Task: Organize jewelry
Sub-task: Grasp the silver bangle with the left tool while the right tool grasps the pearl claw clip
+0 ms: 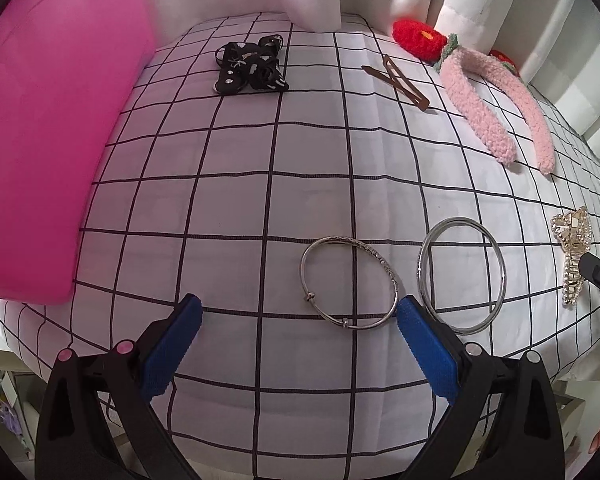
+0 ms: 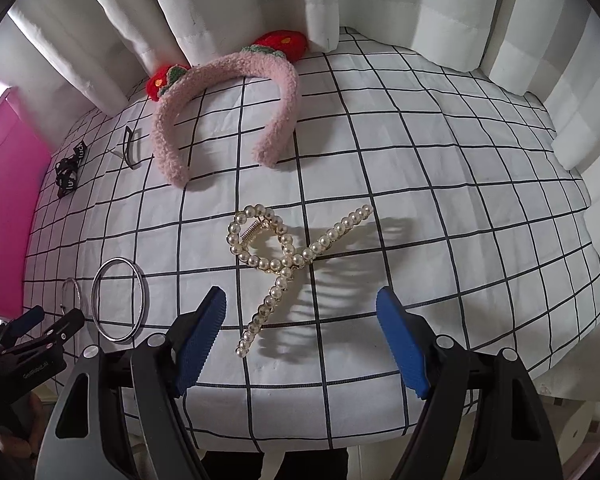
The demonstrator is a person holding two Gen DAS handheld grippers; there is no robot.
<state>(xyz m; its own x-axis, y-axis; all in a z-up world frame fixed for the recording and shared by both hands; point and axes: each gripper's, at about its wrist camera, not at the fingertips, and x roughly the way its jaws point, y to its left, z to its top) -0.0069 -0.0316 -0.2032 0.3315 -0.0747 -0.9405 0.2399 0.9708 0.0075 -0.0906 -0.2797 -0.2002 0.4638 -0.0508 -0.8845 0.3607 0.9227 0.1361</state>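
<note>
My left gripper point(image 1: 298, 312) is open and empty above the checked cloth. A thin silver bangle point(image 1: 350, 282) lies just ahead of its right finger, and a plain silver ring bangle point(image 1: 462, 274) lies beside it to the right. My right gripper point(image 2: 300, 300) is open and empty, with a pearl hair claw point(image 2: 288, 264) lying between and ahead of its fingers. The claw also shows in the left wrist view point(image 1: 574, 252). A pink fluffy headband point(image 2: 224, 108) with red strawberries lies further back. The ring bangle point(image 2: 118, 300) shows at the right wrist view's left.
A pink plastic box point(image 1: 48, 140) stands at the left edge of the cloth. A black strap bundle point(image 1: 250, 66) and brown hair clips point(image 1: 398, 80) lie at the back. White curtains point(image 2: 220, 4) hang behind. The table's front edge is right under both grippers.
</note>
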